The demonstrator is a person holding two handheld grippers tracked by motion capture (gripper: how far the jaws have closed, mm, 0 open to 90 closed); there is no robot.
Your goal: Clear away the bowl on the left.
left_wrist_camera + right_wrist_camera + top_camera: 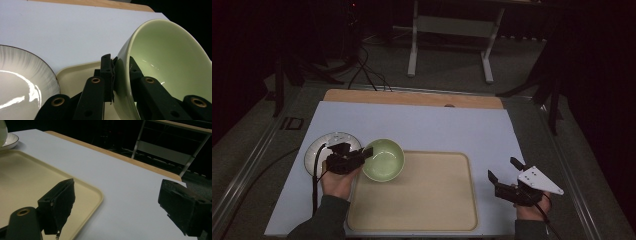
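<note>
A pale green bowl (384, 159) hangs tilted over the far left corner of the cream tray (432, 200). My left gripper (363, 155) is shut on the bowl's left rim. In the left gripper view the two black jaws pinch the wall of the bowl (170, 62), one pad outside and one inside, where my left gripper (120, 72) grips it. My right gripper (503, 169) stands open at the right of the tray, above the blue mat, with nothing between its fingers. The right gripper view shows my right gripper (116, 202) with its jaws wide apart over the mat.
A white plate (328, 150) with a dark rim lies on the blue mat (422, 125) just left of the tray; the plate (22, 80) sits close beside the left jaws. A wooden strip (412, 97) edges the mat's far side. A metal stand (452, 35) is beyond the table.
</note>
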